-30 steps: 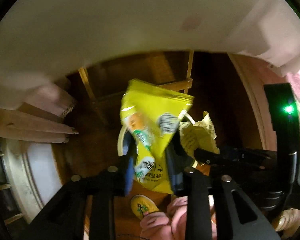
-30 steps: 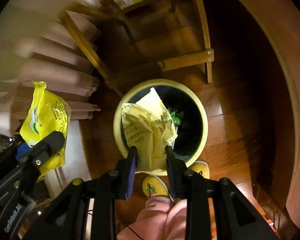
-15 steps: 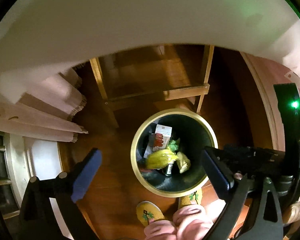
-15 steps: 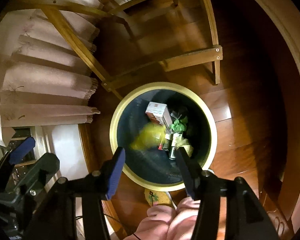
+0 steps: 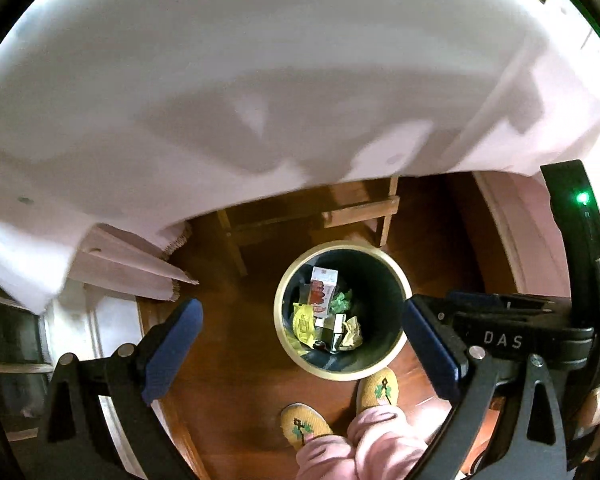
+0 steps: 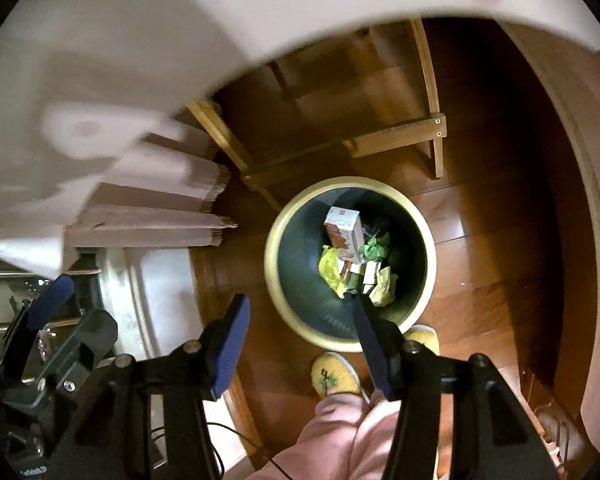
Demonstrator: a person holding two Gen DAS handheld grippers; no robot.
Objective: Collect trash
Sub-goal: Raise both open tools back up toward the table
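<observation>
A round dark bin with a cream rim (image 5: 342, 376) (image 6: 274, 232) stands on the wooden floor below both grippers. Inside lie a yellow snack bag (image 5: 303, 322) (image 6: 329, 270), a crumpled pale yellow wrapper (image 5: 352, 332) (image 6: 386, 288), a red and white carton (image 5: 322, 288) (image 6: 346, 236) and a green scrap (image 5: 340, 300) (image 6: 374, 248). My left gripper (image 5: 300, 340) hangs high above the bin, open wide, nothing between its fingers. My right gripper (image 6: 300, 332) is also above the bin, open and empty. The left gripper's body (image 6: 56, 332) shows at the lower left of the right wrist view.
A table under a pale pink cloth (image 5: 260, 80) (image 6: 140, 40) fills the upper part of both views. Wooden table legs and a crossbar (image 5: 352, 212) (image 6: 396, 136) stand just behind the bin. A person's yellow slippers (image 5: 380, 388) (image 6: 334, 372) and pink trouser legs (image 5: 364, 444) stand beside the bin.
Both grippers opened and let go: the yellow snack bag from the left and the pale wrapper from the right fell into the bin. Both grippers then rose, so the bin looks smaller.
</observation>
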